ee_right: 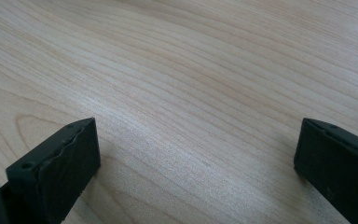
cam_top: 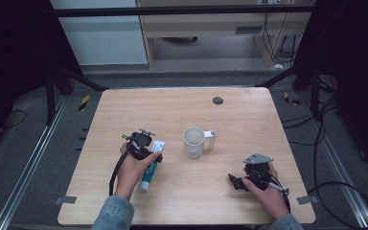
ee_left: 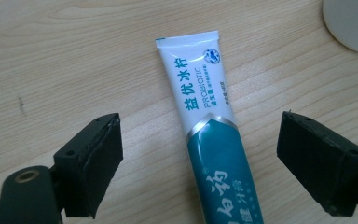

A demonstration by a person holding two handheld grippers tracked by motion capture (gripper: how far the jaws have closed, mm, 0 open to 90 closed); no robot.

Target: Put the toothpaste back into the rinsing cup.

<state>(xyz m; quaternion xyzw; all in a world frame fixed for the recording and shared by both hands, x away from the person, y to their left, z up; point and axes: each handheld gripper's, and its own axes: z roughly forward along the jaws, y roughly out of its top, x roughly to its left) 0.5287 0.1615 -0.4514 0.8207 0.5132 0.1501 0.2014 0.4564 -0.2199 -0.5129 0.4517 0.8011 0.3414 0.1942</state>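
While claws gape: one toothpaste tube (ee_left: pixel 209 140), one mug (cam_top: pixel 194 142).

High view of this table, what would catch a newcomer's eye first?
The white and teal plastic toothpaste tube stands out, lying flat on the pale wooden table between the wide-open jaws of the left tongs, which do not touch it. Near the middle stands an off-white plastic mug with a handle. The right tongs rest open at the table's near right.

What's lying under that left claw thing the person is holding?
A toothpaste tube lies flat on the wooden table, between the open left gripper's jaws, untouched. From above, the hand and gripper cover the tube's middle; its cap end pokes out below.
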